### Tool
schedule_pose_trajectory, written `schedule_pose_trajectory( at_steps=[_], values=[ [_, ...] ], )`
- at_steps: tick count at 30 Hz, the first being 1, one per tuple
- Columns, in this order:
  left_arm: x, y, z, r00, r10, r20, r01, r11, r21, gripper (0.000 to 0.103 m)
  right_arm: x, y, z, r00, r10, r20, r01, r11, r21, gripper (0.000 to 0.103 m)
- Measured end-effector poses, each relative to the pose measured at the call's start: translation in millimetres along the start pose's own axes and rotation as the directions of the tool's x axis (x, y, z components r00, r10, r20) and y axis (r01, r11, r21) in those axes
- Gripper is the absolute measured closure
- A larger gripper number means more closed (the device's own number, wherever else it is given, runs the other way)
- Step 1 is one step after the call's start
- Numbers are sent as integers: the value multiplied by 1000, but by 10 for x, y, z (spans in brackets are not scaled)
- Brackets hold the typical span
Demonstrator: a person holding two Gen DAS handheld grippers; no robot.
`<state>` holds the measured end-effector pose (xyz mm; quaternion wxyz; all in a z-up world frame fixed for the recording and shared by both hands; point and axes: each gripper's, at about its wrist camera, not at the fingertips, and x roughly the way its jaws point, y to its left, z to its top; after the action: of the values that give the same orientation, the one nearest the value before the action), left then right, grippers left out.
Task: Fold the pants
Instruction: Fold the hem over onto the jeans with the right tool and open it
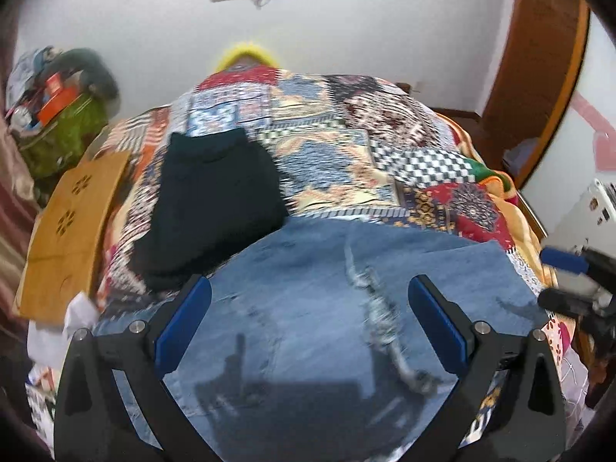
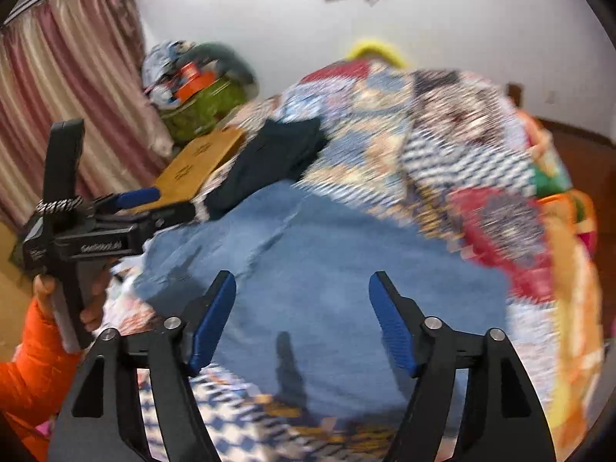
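Patchwork multicoloured bedspread [image 1: 346,146] carries blue denim pants [image 1: 308,308]; left gripper [image 1: 308,308] and right gripper [image 2: 302,319] hover spread wide, holding nothing

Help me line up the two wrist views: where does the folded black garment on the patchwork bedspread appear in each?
Left wrist: the folded black garment lies left of centre, just beyond the blue denim pants.
Right wrist: folded black garment sits upper centre-left, behind the pants.
Shared landmark: the tan wooden board beside it.
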<state>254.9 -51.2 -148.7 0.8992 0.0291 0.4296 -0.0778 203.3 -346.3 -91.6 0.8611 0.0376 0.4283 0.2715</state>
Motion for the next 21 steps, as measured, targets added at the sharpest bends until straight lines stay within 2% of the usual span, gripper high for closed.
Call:
schedule_pose_trajectory(
  at_steps=[3,6,9,12,21],
  values=[
    [209,-218,83,999,-10,-35,12,999,44,0,29,-297,7,996,-86,-4,86,996,38,33],
    [474,-418,102,996,-14,-91,22,996,85,0,178,-544,-33,990,-130,-56,135,987,90,33],
    [704,-554,28,988,-3,-151,21,993,117,0,425,-749,-176,980,-115,-161,137,981,134,33],
    [921,-654,-137,976,22,-217,13,987,159,0,679,-808,-404,956,-103,-275,143,981,131,33],
    [840,-621,-349,982,19,-188,11,987,160,0,473,-722,-624,965,-103,-240,139,981,138,30]
  ],
)
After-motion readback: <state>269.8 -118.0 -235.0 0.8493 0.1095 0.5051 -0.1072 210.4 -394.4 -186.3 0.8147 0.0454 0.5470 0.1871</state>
